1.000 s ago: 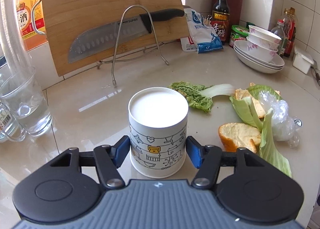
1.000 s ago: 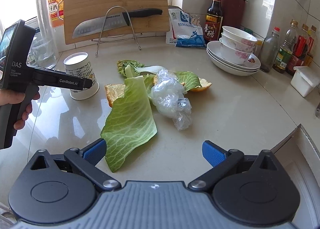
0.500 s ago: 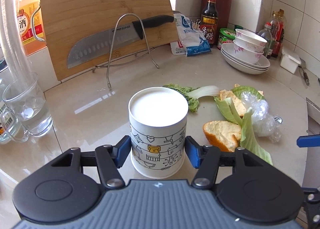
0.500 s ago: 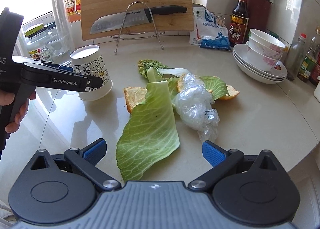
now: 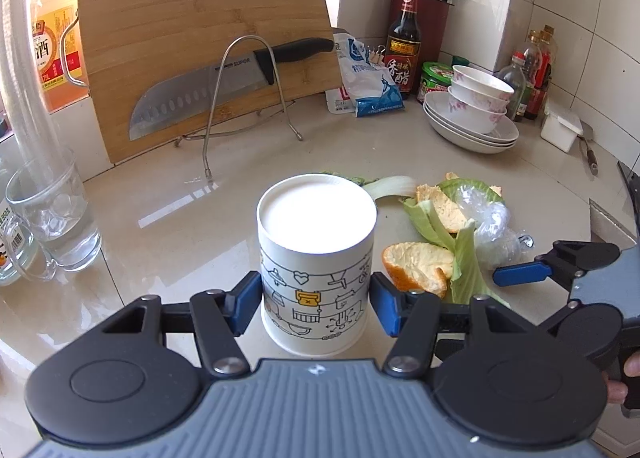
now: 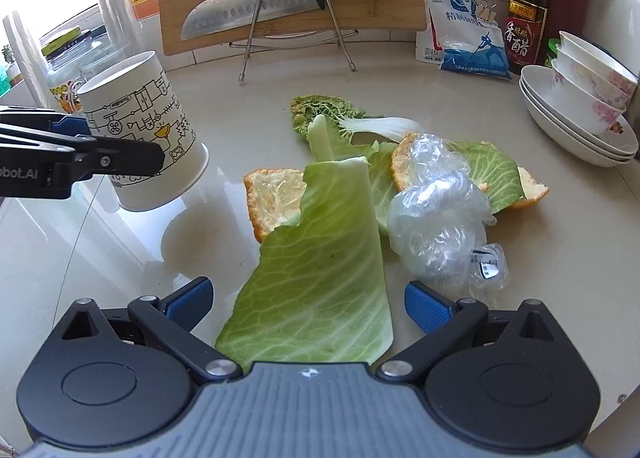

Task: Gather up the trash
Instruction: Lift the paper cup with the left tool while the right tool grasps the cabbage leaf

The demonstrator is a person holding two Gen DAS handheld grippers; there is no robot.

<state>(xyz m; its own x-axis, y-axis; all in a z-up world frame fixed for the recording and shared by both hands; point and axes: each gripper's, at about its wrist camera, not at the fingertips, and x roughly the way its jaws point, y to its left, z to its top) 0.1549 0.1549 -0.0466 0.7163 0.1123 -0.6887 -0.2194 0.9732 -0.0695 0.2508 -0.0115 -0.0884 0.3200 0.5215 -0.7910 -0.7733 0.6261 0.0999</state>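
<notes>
Kitchen corner w/ pale glossy worktop [image 6: 460,106], tiled wall behind; a chopping board [image 5: 200,38] leans at the back w/ a knife [image 5: 224,78] on a wire rack, bowls [image 5: 476,114] stacked to the right — none of that is trash.

Left gripper [image 5: 316,298] has its fingers closed onto the paper cup [image 5: 316,258], pads touching both sides low on the wall. In the right wrist view the cup [image 6: 144,138] is off the worktop and tilted, base out toward the scraps, shadow below it. It looks upside down — flat white end on top — so probably empty and fine to carry at any angle. Low grip likely chosen because the wall is stiffer near the rim end.

Right gripper [image 6: 308,306] hangs w/ fingers spread wide, holding nothing, the big cabbage leaf [image 6: 320,258] lying between them and under the nose. Seems lined up to take the leaf next.

Rest of the trash sits together mid-worktop: orange peel [image 6: 272,198], crumpled plastic wrap [image 6: 436,218], a smaller leaf w/ white stalk [image 6: 340,118]. Wrap rests on the leaves, so lifting the leaf may drag it along.
</notes>
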